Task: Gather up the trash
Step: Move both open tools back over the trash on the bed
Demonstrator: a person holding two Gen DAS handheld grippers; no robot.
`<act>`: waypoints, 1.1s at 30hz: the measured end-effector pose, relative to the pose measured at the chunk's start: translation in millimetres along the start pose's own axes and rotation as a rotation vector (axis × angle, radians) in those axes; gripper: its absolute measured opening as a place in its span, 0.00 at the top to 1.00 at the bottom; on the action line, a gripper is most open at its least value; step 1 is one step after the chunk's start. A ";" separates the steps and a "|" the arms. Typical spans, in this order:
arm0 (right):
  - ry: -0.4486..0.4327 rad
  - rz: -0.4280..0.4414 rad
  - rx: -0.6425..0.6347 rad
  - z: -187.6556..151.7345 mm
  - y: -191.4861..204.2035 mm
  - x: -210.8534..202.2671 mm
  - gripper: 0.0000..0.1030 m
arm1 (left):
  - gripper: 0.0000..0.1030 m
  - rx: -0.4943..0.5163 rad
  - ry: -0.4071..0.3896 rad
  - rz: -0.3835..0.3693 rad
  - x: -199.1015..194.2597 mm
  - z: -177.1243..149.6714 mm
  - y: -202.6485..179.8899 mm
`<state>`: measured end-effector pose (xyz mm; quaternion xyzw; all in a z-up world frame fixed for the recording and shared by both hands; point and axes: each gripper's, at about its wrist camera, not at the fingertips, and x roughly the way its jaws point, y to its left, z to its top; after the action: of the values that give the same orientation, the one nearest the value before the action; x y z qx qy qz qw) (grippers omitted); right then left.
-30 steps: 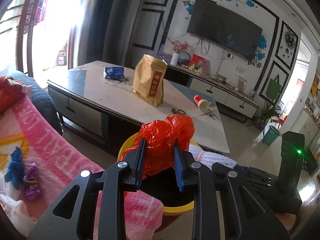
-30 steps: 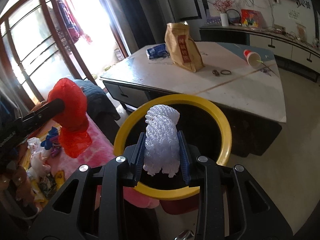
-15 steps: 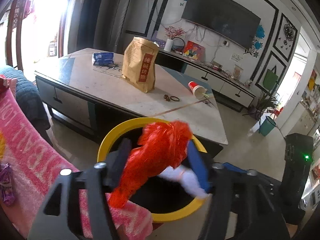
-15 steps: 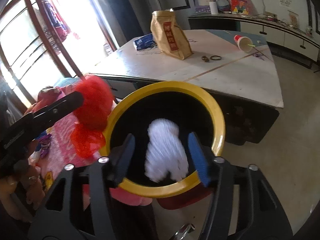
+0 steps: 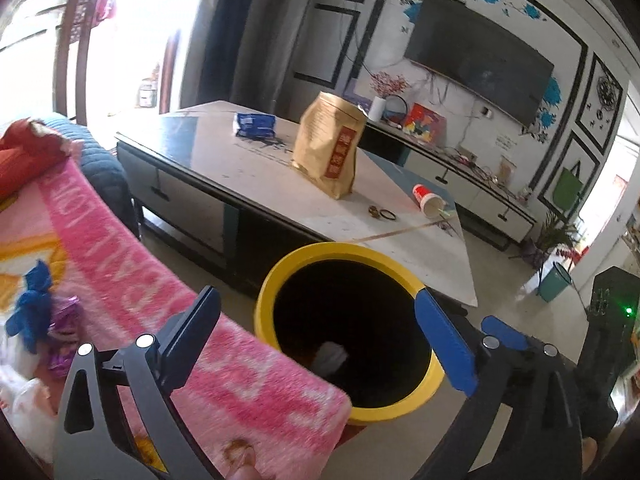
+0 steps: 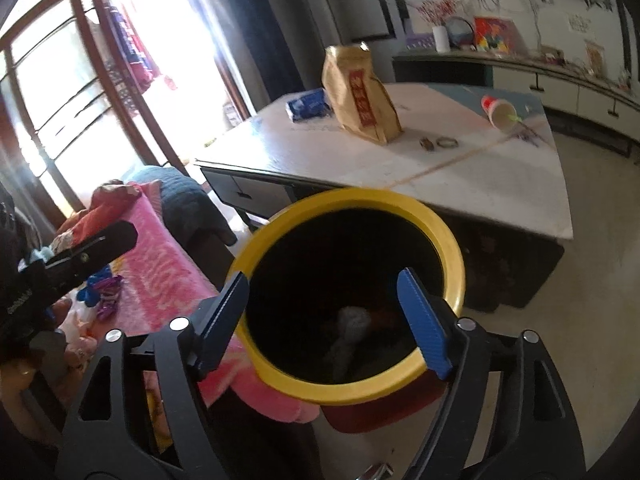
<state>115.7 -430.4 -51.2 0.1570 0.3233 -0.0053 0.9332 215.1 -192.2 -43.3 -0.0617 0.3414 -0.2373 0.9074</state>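
A yellow-rimmed bin stands on the floor between the sofa and the coffee table. In its dark inside lie a white foam net and a red plastic bag; in the left wrist view only the foam net shows. My left gripper hangs over the bin's mouth, its jaws opening wide, nothing between them. My right gripper is also above the bin, jaws opening and empty. On the table stand a brown paper bag, a blue packet and a tipped red paper cup.
A pink blanket covers the sofa beside the bin, with a purple wrapper and a blue scrap on it. The coffee table is just behind the bin. A teal bucket stands far right.
Both grippers went from shut to open. The red bag left my left gripper and the white foam net left my right one; both dropped into the bin.
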 end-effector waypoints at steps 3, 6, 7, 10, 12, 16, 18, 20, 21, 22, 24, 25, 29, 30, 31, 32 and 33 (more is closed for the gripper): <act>-0.019 0.014 -0.022 1.0 9.8 -6.2 0.28 | 0.06 -0.009 -0.020 0.029 -13.6 -1.2 6.9; -0.034 0.030 -0.048 0.7 19.6 -12.2 0.27 | 0.06 -0.022 -0.041 0.050 -27.3 -1.7 12.3; -0.037 0.034 -0.055 0.6 22.7 -13.6 0.27 | 0.06 -0.022 -0.052 0.057 -32.9 -1.9 13.6; -0.047 0.044 -0.078 1.1 32.1 -17.6 0.25 | 0.06 -0.025 -0.081 0.078 -47.0 -2.2 17.9; -0.050 0.051 -0.093 1.3 37.1 -19.2 0.25 | 0.06 -0.033 -0.097 0.088 -55.0 -3.8 23.4; -0.056 0.066 -0.115 -0.5 46.5 -22.7 0.23 | 0.06 -0.043 -0.123 0.114 -70.9 -7.6 30.7; -0.063 0.073 -0.123 -0.4 50.9 -24.3 0.23 | 0.06 -0.047 -0.133 0.125 -77.2 -9.5 36.3; -0.067 0.080 -0.131 -1.8 55.6 -26.4 0.22 | 0.06 -0.049 -0.143 0.139 -84.3 -11.5 40.2; -0.069 0.085 -0.137 -2.0 59.0 -26.9 0.22 | 0.06 -0.052 -0.147 0.144 -86.9 -11.7 43.2; -0.069 0.089 -0.142 -2.7 61.2 -28.0 0.21 | 0.06 -0.057 -0.151 0.151 -90.3 -13.0 45.8; -0.066 0.105 -0.157 -3.8 67.7 -29.2 0.21 | 0.06 -0.066 -0.158 0.158 -95.6 -15.3 51.3; -0.066 0.110 -0.161 -4.6 70.1 -29.5 0.21 | 0.06 -0.071 -0.162 0.165 -99.0 -15.9 54.2; -0.061 0.136 -0.193 -7.7 84.4 -30.3 0.21 | 0.06 -0.091 -0.175 0.189 -109.7 -18.9 64.8; -0.059 0.146 -0.203 -8.9 88.9 -30.7 0.21 | 0.06 -0.096 -0.176 0.192 -111.0 -19.3 66.9; -0.057 0.156 -0.214 -10.2 93.5 -31.3 0.21 | 0.06 -0.102 -0.179 0.197 -113.8 -20.3 70.2; -0.056 0.162 -0.222 -11.5 97.2 -31.5 0.21 | 0.06 -0.107 -0.181 0.203 -116.5 -21.3 73.4; -0.054 0.170 -0.234 -12.3 101.9 -31.7 0.21 | 0.06 -0.110 -0.184 0.207 -118.2 -22.6 75.7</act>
<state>94.6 -332.7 -11.6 0.0739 0.2821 0.1072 0.9505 152.5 -68.6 -11.4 -0.0974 0.2739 -0.1167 0.9497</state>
